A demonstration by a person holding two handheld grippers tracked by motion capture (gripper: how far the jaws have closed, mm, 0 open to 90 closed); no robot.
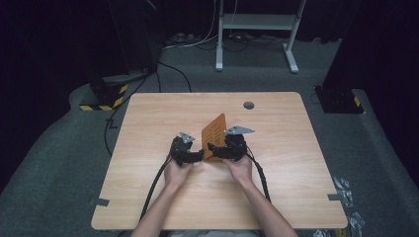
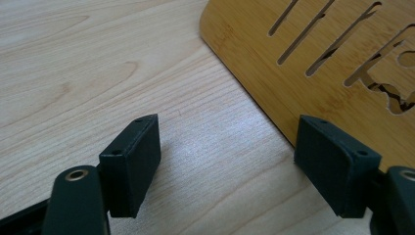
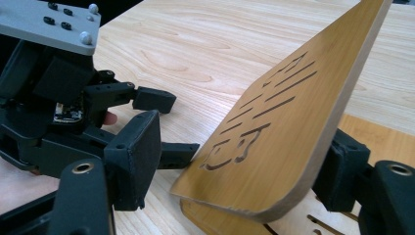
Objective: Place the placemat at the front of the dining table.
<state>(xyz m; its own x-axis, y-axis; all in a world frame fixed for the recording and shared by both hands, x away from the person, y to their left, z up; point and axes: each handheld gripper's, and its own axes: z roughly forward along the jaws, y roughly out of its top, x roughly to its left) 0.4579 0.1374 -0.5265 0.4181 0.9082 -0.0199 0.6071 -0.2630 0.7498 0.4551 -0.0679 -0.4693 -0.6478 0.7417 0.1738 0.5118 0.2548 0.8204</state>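
Wood the colour of honey makes the thin bamboo board (image 1: pixel 214 136), which has slots cut through it. In the high view it sits near the middle of the table (image 1: pixel 148 197), a bit toward the far edge, and it tilts up. The left gripper (image 1: pixel 196 156) is just beside the board's near end, and the right gripper (image 1: pixel 213 148) is at that same end from the other side. Both hands come in from the near edge. In the left gripper view, the two black jaws stand wide apart with bare table (image 2: pixel 98 63) between them. The board (image 2: pixel 313 54) lies flat at the top right here, and the right jaw is just beside its edge. In the right gripper view, a board (image 3: pixel 288 117) tilts up between the spread jaws. I cannot tell if the pads press on it. A second flat board (image 3: pixel 215 223) lies under it. The left gripper (image 3: pixel 166 127) is just beside the tilted board's low corner, jaws apart.
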